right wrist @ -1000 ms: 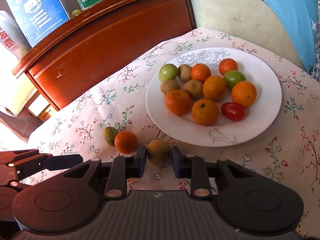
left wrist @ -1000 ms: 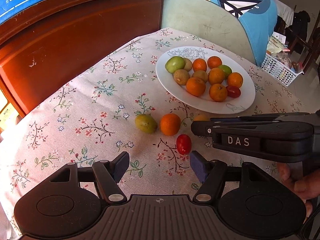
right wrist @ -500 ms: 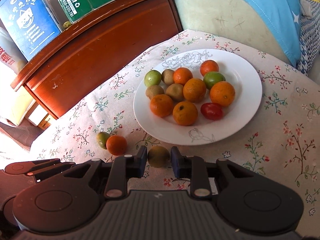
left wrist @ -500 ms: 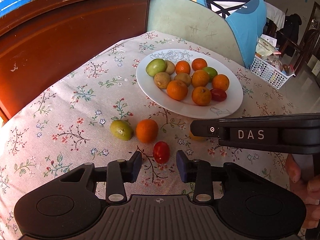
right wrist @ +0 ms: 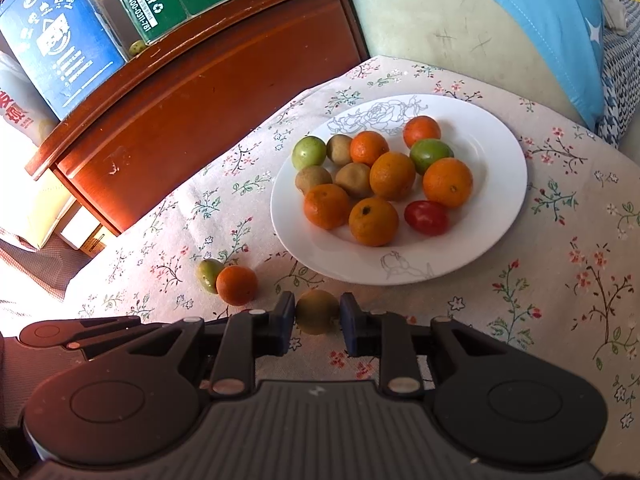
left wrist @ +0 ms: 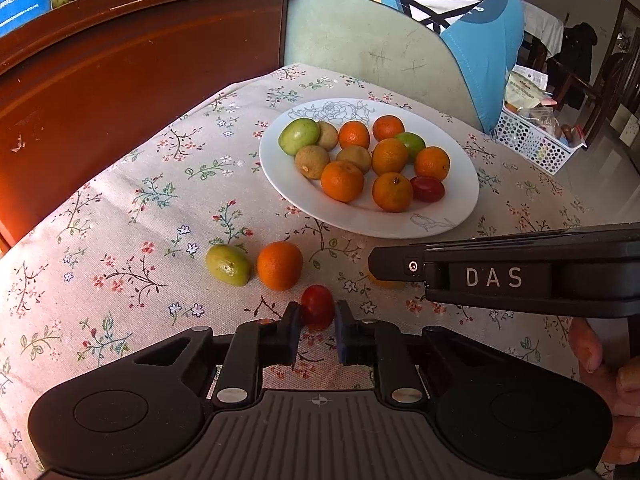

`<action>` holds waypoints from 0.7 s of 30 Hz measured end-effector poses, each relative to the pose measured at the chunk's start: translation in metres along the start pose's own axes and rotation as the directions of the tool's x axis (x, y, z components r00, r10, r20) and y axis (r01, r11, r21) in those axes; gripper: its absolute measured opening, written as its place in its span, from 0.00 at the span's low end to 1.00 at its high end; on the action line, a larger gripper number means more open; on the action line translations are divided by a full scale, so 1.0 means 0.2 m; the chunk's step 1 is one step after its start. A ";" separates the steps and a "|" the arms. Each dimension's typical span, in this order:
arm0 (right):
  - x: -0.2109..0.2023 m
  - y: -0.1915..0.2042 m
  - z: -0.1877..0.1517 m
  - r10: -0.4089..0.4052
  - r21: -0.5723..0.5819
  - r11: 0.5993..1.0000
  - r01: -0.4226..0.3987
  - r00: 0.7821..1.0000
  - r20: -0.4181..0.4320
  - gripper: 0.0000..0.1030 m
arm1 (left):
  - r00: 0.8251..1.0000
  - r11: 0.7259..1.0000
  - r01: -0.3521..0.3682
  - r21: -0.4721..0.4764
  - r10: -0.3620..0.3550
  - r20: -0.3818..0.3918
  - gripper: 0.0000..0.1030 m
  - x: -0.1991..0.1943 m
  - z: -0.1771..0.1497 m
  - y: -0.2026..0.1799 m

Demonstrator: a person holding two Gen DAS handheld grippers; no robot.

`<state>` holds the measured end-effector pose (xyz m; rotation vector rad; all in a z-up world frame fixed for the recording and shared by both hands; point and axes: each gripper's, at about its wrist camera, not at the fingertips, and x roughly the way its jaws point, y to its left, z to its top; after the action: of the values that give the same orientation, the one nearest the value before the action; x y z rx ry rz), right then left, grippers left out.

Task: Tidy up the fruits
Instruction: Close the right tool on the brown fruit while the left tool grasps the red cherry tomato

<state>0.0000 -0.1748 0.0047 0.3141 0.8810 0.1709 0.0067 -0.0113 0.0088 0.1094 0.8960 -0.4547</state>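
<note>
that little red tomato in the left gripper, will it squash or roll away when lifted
The red tomato looks glossy and thin-skinned, so a hard squeeze may bruise it. The left gripper has just closed on it. Being rounded, it would probably roll on the tablecloth if it slipped.

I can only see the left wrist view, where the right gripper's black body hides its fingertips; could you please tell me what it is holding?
Observer: The right gripper is shut on a round olive-brown fruit.
Operator: Thank you. Does that fruit touch the round white plate?
Observer: No. The right wrist view shows a narrow strip of floral tablecloth between the fruit and the plate's near rim.
Operator: Is the loose round orange fruit clear of its fingers?
Observer: Yes. It lies to the left of the fingers, with a gap between them.
</note>
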 end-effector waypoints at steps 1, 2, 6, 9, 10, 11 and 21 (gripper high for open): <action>0.00 0.00 0.00 0.000 0.002 1.000 0.000 1.000 0.001 0.24 | 1.000 1.000 0.000 -0.001 0.000 0.003 0.15 -0.01 0.00 0.00; 0.00 0.00 0.00 0.002 0.004 1.000 -0.002 1.000 0.001 0.24 | 1.000 1.000 -0.002 -0.003 0.002 0.006 0.15 -0.01 0.01 0.00; -0.01 -0.01 0.00 0.001 0.004 1.000 -0.001 1.000 0.006 0.23 | 1.000 1.000 -0.003 -0.017 0.003 0.017 0.15 -0.03 0.01 0.01; -0.02 -0.01 0.00 0.003 0.002 1.000 -0.003 1.000 0.005 0.24 | 1.000 1.000 -0.007 -0.018 0.007 0.021 0.15 -0.04 0.02 0.02; -0.02 -0.02 0.00 0.003 0.001 1.000 -0.003 1.000 0.001 0.24 | 1.000 1.000 -0.009 -0.020 0.009 0.020 0.15 -0.04 0.02 0.02; -0.01 -0.02 -0.01 0.005 0.002 1.000 -0.005 1.000 -0.001 0.24 | 1.000 1.000 -0.012 -0.021 0.012 0.018 0.15 -0.03 0.02 0.02; 0.02 0.01 -0.03 0.007 -0.037 0.999 -0.008 0.999 -0.031 0.29 | 0.999 0.998 -0.041 -0.038 0.041 0.002 0.15 -0.03 0.01 0.05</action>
<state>-0.0024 -0.1701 0.0002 0.2808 0.9064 0.1997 0.0086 -0.0016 0.0140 0.0919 0.8978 -0.3993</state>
